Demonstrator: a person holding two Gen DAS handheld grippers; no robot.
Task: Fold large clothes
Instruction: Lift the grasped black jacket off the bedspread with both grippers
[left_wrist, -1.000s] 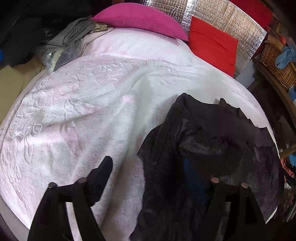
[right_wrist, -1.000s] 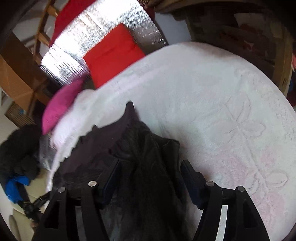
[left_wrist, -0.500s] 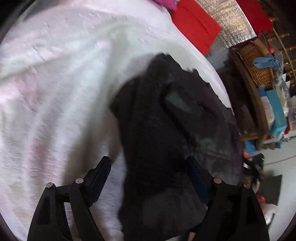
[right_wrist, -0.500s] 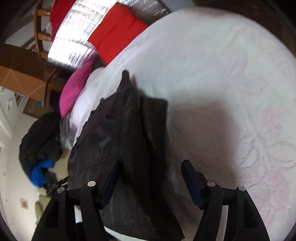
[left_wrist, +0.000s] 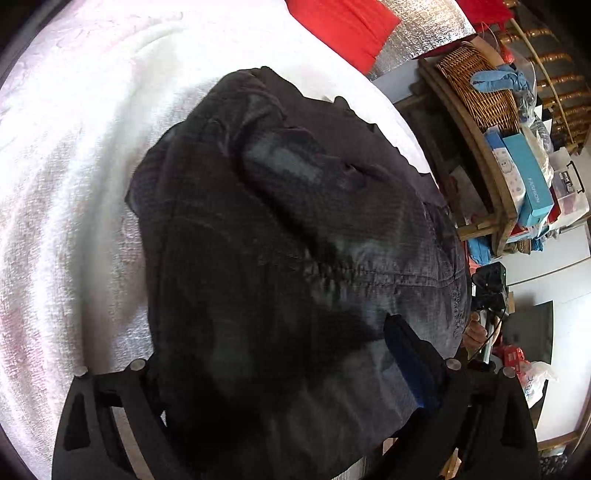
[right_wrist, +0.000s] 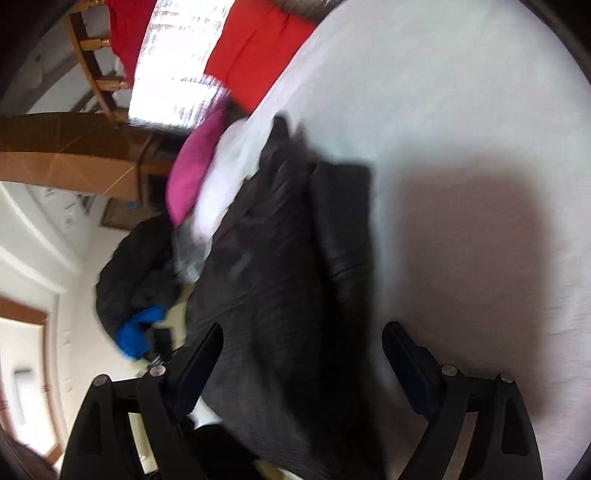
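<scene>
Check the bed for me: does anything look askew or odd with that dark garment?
The dark garment lies bunched and rumpled at the edge of the white blanket, with its near end hanging past the bed edge. Both tools, left and right, are open above it.

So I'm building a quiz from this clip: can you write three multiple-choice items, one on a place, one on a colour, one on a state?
1. Where does the dark garment lie?
A. on the white bedspread
B. in the wicker basket
C. on the floor

2. What colour is the cushion beside the red one?
A. green
B. pink
C. yellow

3. How do the right gripper jaws stand?
A. shut on the garment
B. shut on nothing
C. open

Answers:
1 A, white cover shows around it.
2 B, it is bright pink.
3 C, a wide gap separates the fingers.
</scene>
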